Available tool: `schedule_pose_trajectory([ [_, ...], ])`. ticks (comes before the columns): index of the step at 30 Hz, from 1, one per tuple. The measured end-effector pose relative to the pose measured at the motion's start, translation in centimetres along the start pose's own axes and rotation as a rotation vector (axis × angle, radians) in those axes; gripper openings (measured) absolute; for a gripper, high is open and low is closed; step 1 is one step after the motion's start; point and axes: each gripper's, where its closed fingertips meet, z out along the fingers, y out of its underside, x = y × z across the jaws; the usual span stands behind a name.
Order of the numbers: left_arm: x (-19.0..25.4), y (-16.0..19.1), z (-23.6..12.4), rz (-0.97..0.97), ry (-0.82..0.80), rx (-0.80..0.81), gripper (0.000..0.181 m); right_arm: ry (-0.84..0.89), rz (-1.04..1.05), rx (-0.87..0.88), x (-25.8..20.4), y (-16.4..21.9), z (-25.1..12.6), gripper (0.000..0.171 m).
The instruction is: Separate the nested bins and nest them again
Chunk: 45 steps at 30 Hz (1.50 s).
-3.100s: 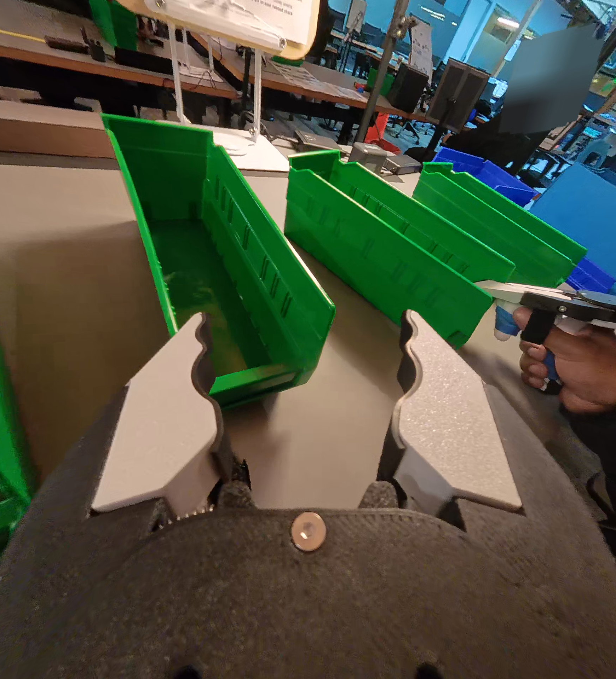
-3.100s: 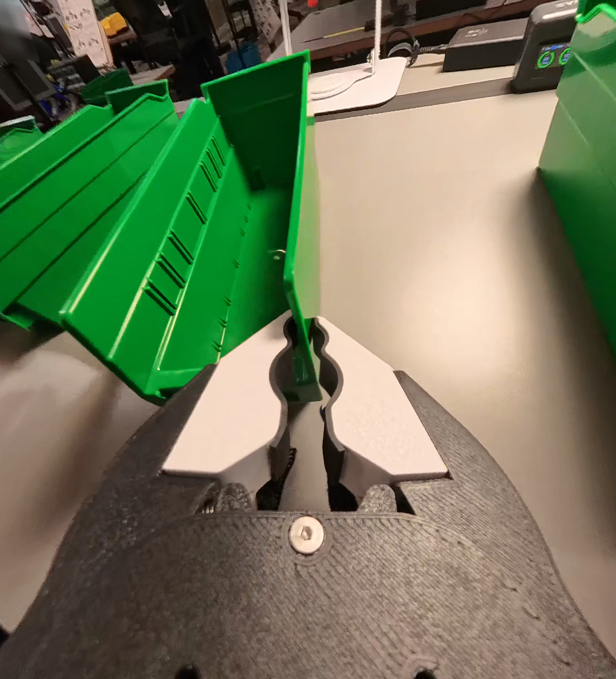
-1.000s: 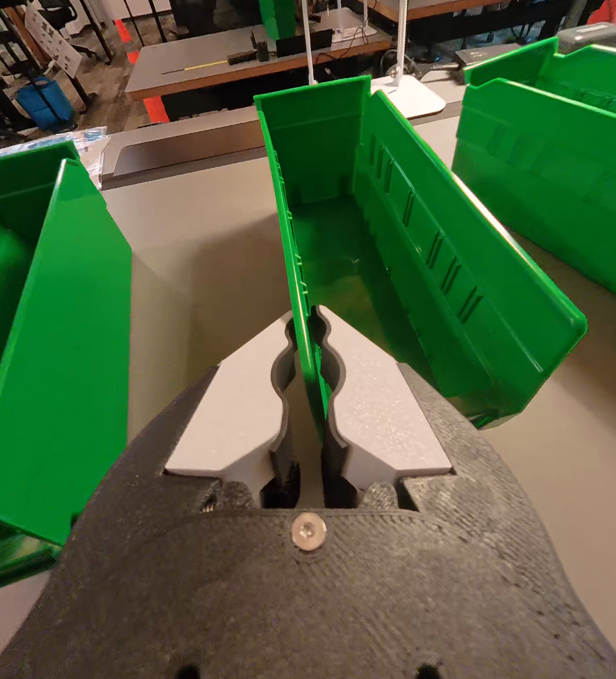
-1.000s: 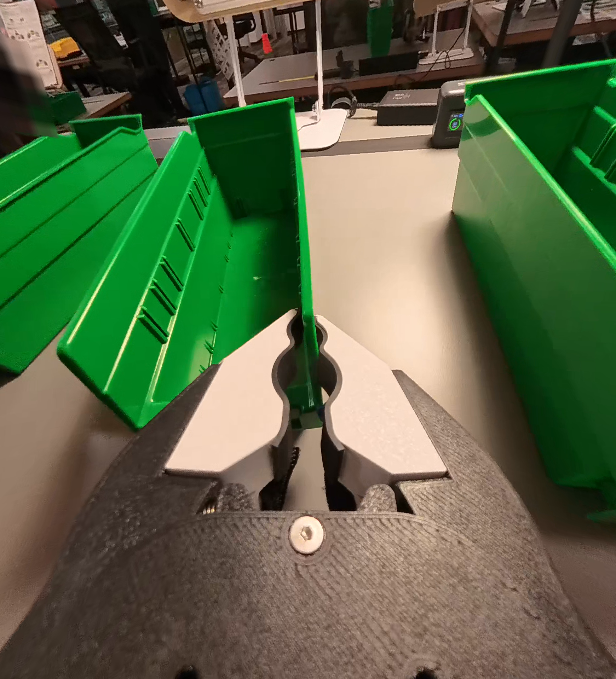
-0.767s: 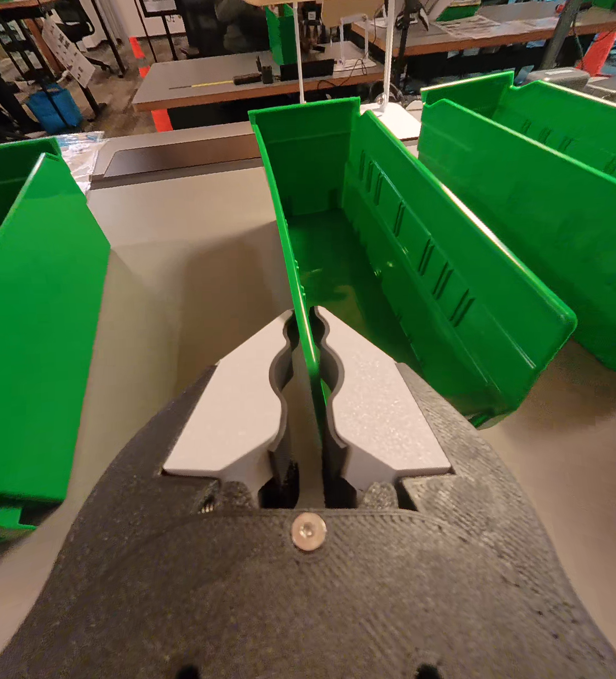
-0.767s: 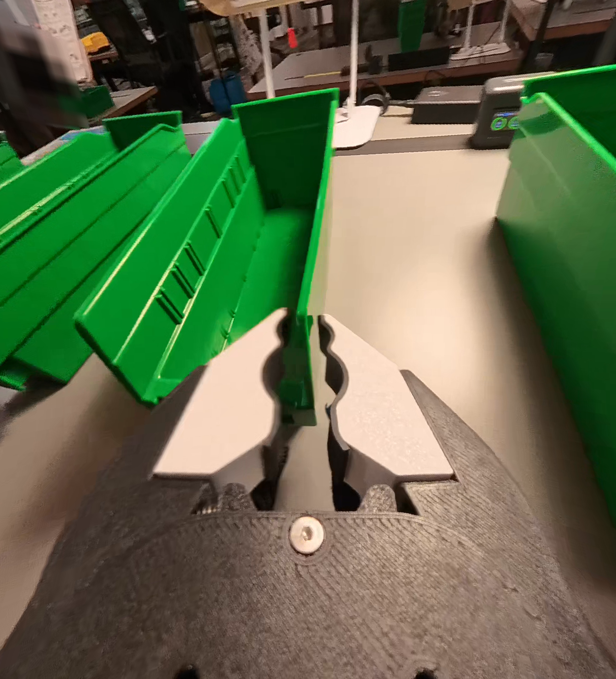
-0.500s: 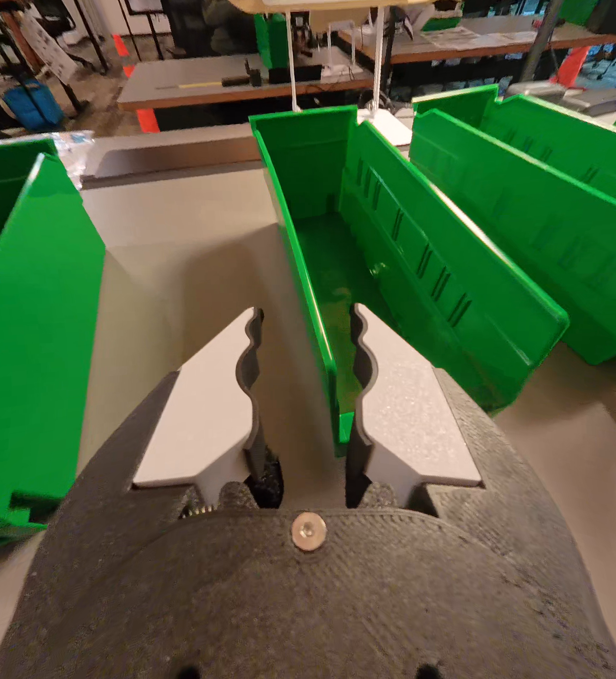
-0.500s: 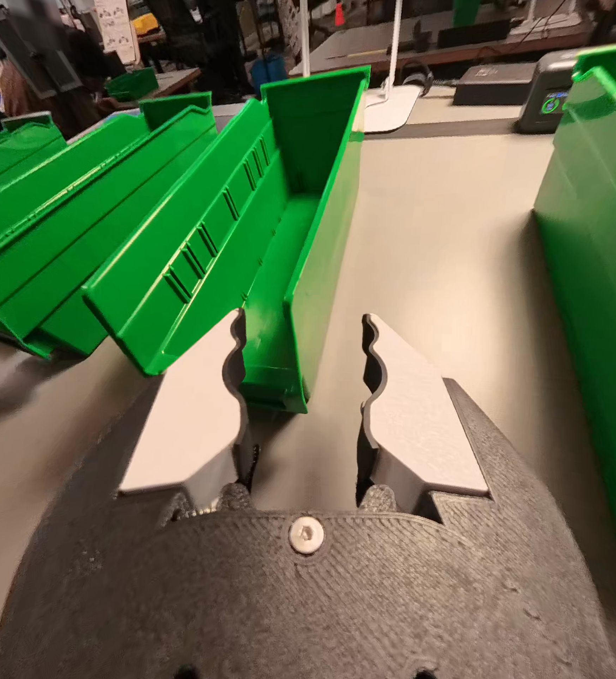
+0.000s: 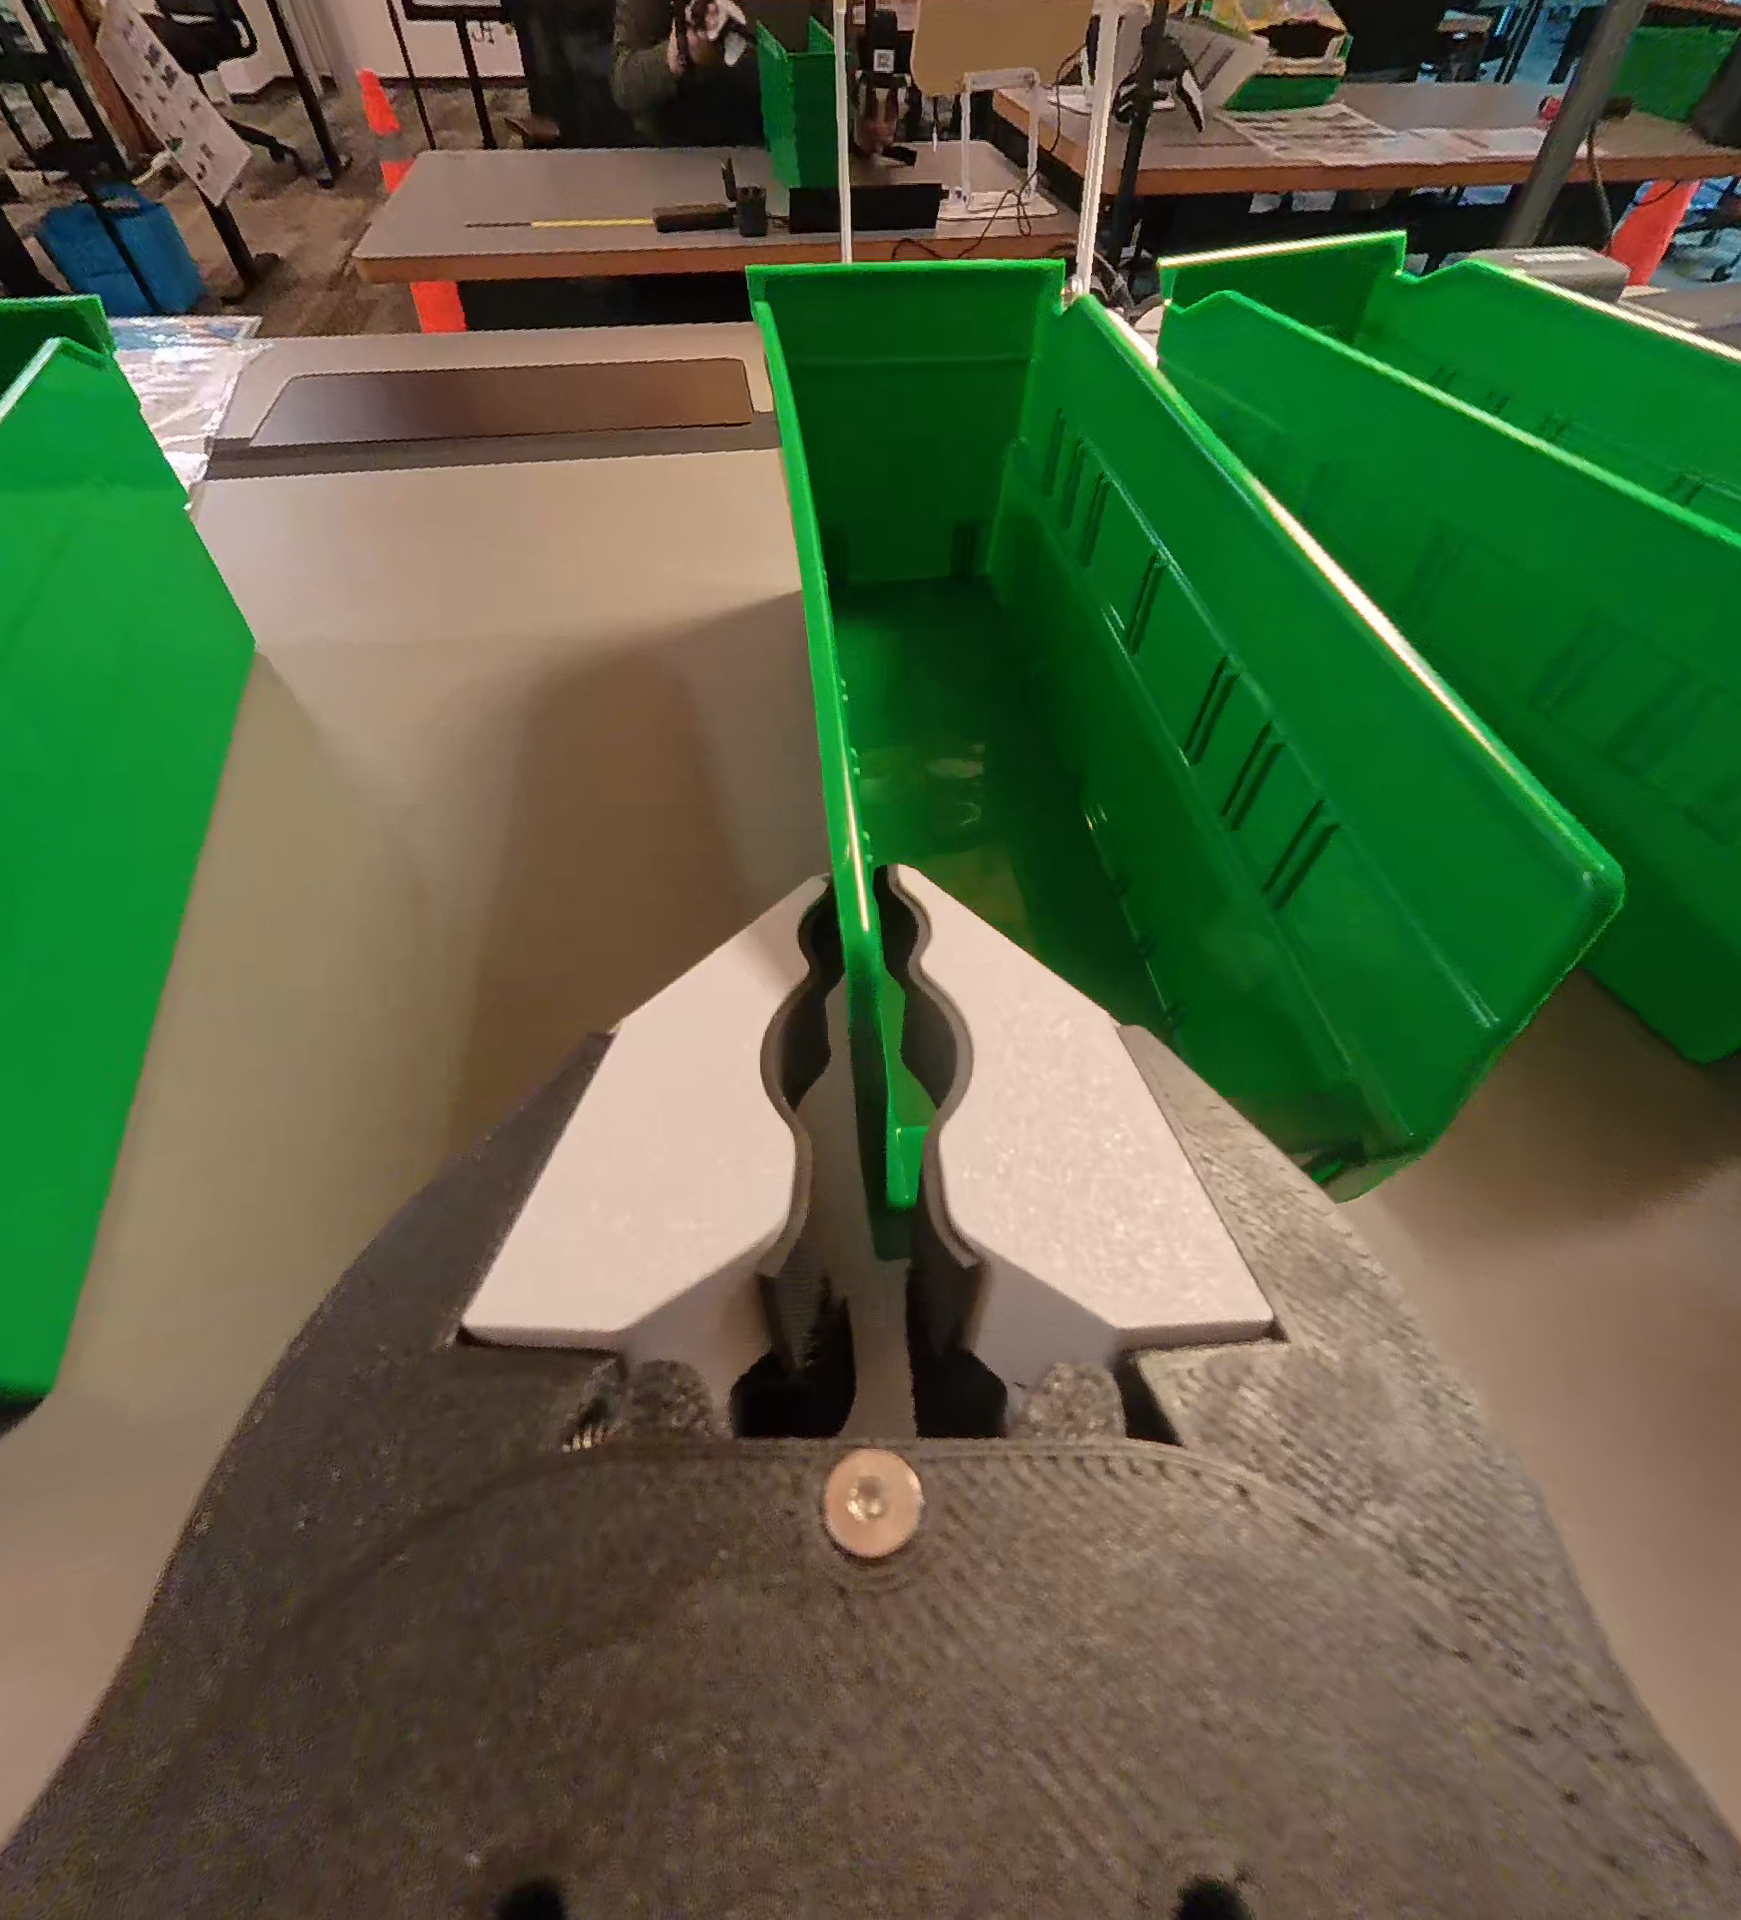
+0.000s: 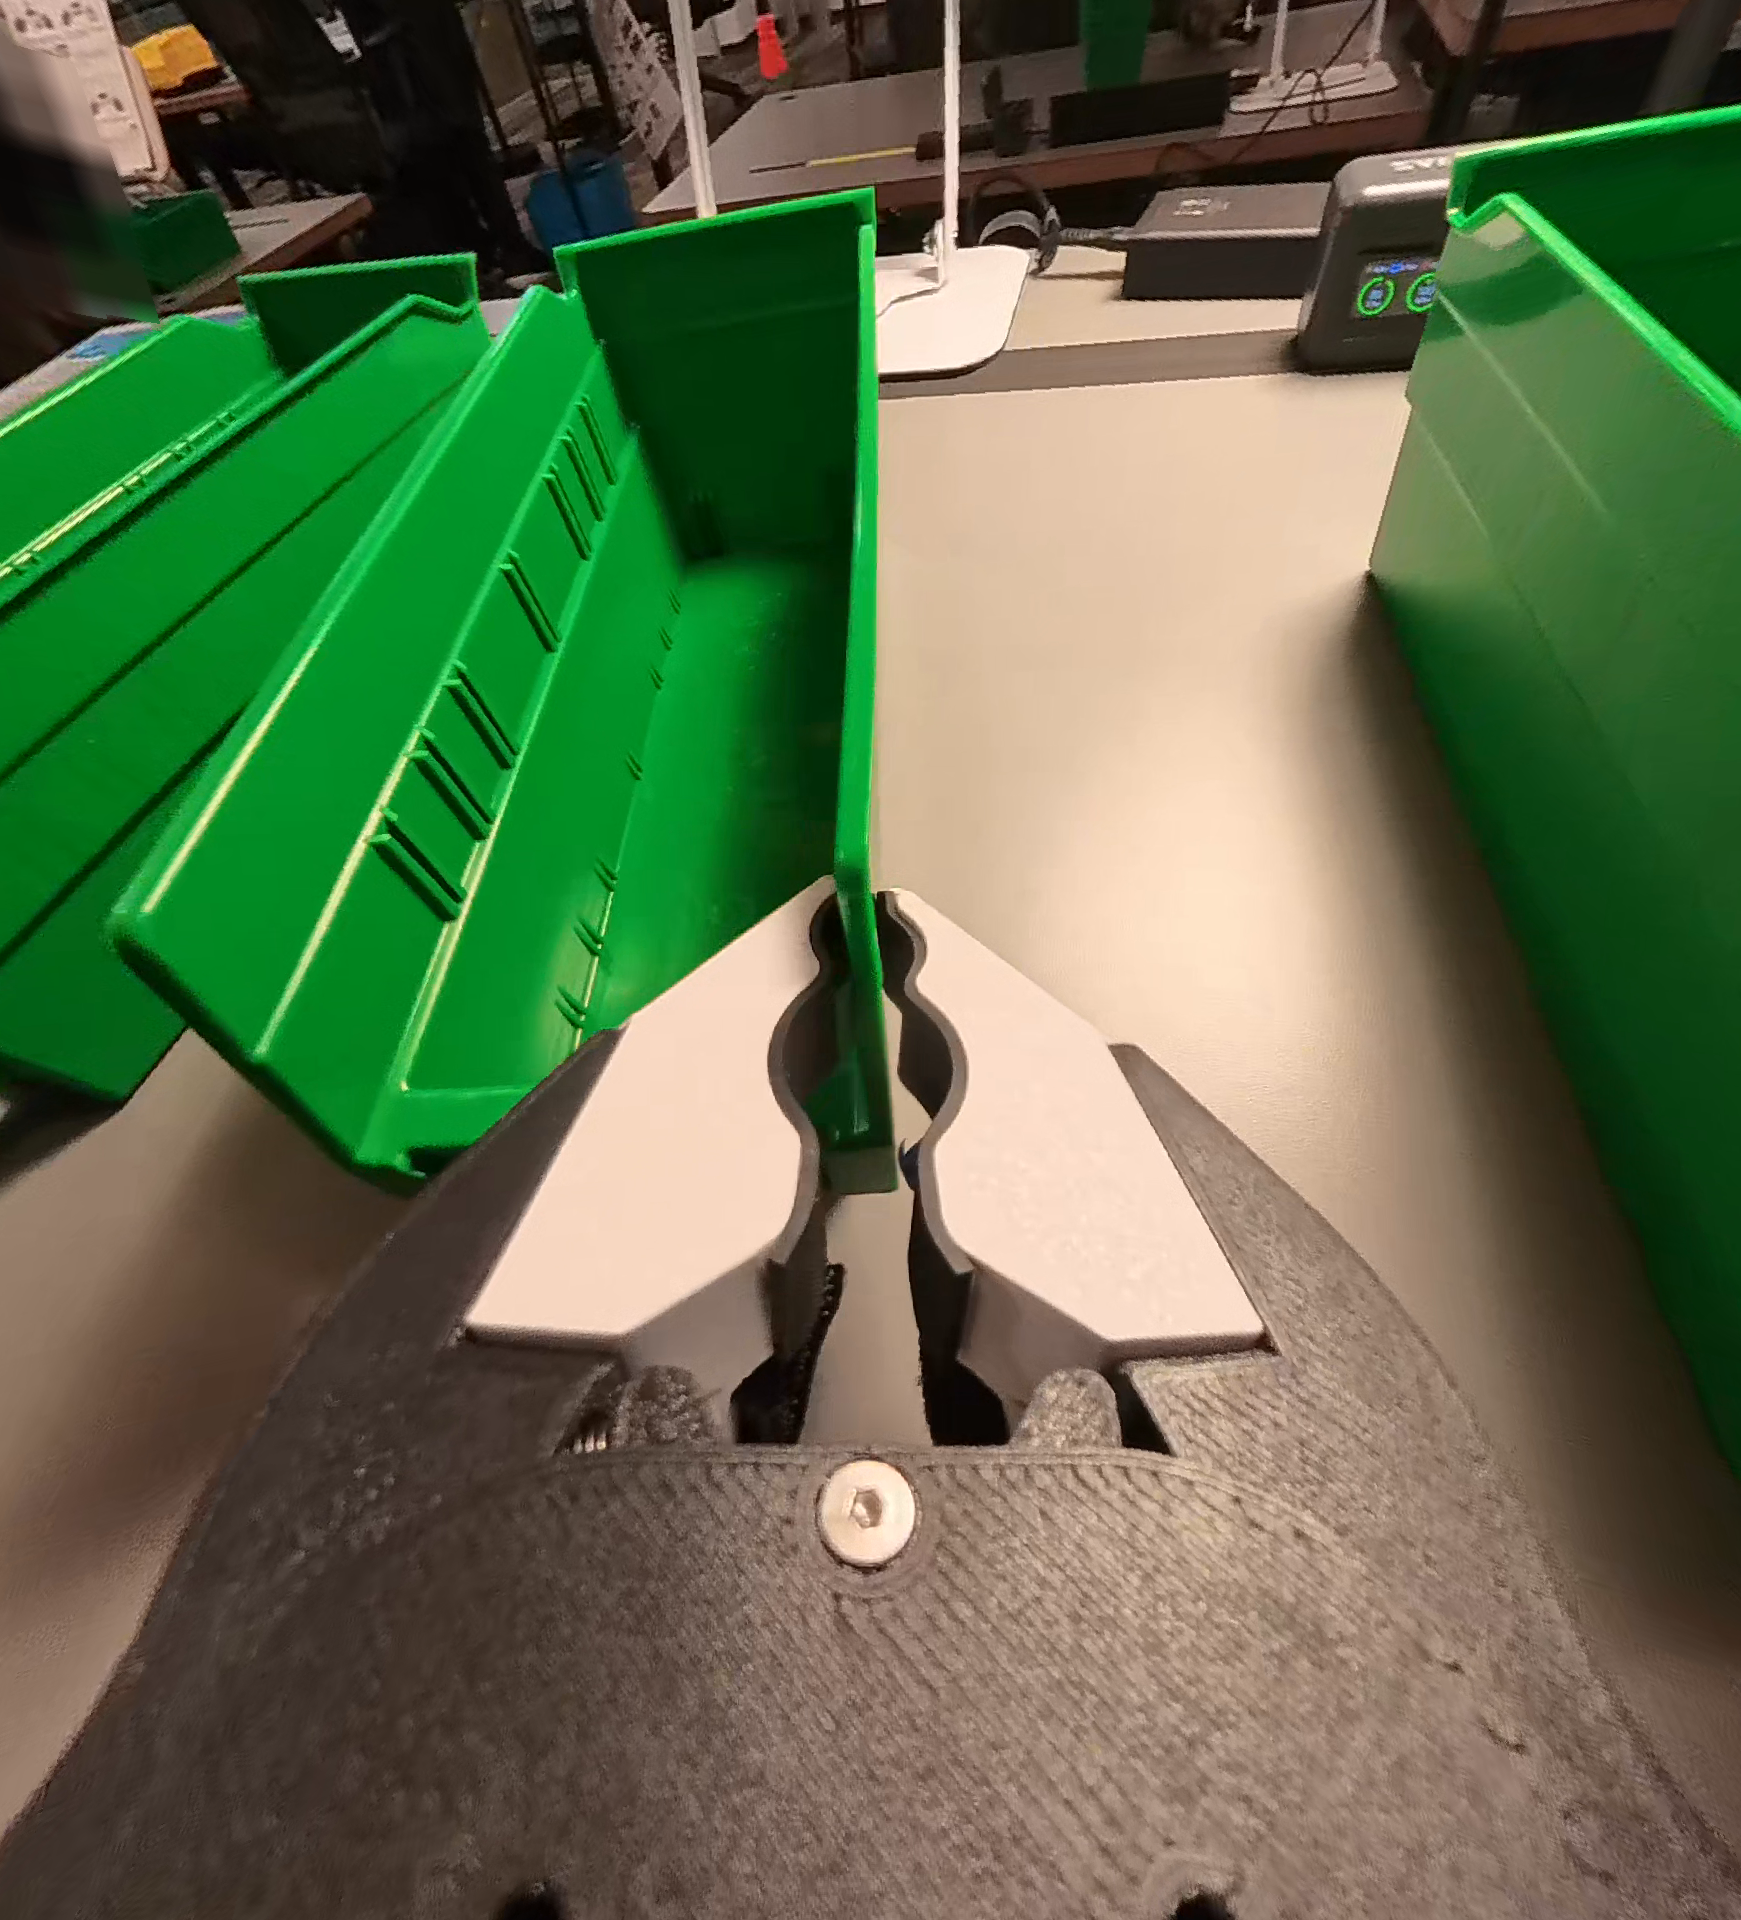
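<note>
In the left wrist view a long green bin [image 9: 949, 727] runs away from me on the grey table [image 9: 481, 727]. My left gripper [image 9: 861, 883] is shut on the near end of its left wall. In the right wrist view a long green bin [image 10: 741, 675] leans to the left. My right gripper [image 10: 855, 899] is shut on the near end of its right wall. Neither view shows the other gripper, and I cannot tell whether both hold the same bin.
More green bins stand close by: one at the left [image 9: 45, 779] and one at the right [image 9: 1572, 623] in the left wrist view, one at the left [image 10: 66, 675] and one at the right [image 10: 1624, 779] in the right wrist view. A white lamp base [image 10: 949, 301] and a grey power unit [image 10: 1375, 281] sit at the table's far edge. Across from one pair of fingers to the other is roughly 30 centimeters.
Both grippers were shut on bin walls a second ago, stood open around the walls half a second ago, and are shut on the walls again now.
</note>
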Motion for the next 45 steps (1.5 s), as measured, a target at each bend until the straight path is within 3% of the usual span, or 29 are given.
schedule_pose_trajectory([
  [6, 1.3, 0.2, -1.0, -0.042, 0.03, 0.024, 0.01, -0.094, 0.029, 0.008, -2.4, 0.4, -0.6, 0.012],
  [11, 0.8, -1.3, -3.1, -0.037, 0.035, 0.108, 0.042, -0.116, 0.009, 0.041, -2.0, -0.2, -2.2, 0.055],
  [14, 0.3, -2.8, -5.0, -0.028, 0.053, 0.175, 0.047, -0.143, 0.042, 0.09, -1.4, -1.1, -3.7, 0.069],
  [17, 1.1, -4.6, -7.2, -0.098, 0.145, 0.25, 0.048, -0.184, 0.118, 0.142, -1.3, -2.1, -5.2, 0.081],
  [20, 4.6, -7.4, -10.2, -0.322, 0.425, 0.356, 0.049, -0.365, 0.386, 0.269, -3.4, -5.1, -7.5, 0.098],
  [24, 10.4, -11.4, -14.9, -0.711, 0.894, 0.553, 0.049, -0.613, 0.812, 0.556, -5.7, -10.3, -12.0, 0.098],
  [28, 16.8, -10.5, -14.5, -0.892, 1.143, 0.48, 0.061, -0.716, 1.017, 0.694, -7.6, -12.2, -13.5, 0.099],
  [34, 19.3, -9.0, -13.5, -0.876, 1.146, 0.492, 0.064, -0.741, 1.129, 0.79, -6.6, -12.1, -13.8, 0.105],
  [39, 21.6, -8.5, -14.4, -0.785, 1.186, 0.481, 0.066, -0.864, 1.069, 0.811, -8.1, -12.7, -15.2, 0.108],
  [45, 22.2, -8.6, -15.9, -0.985, 1.371, 0.45, 0.056, -0.894, 0.948, 0.904, -8.8, -14.5, -18.8, 0.111],
])
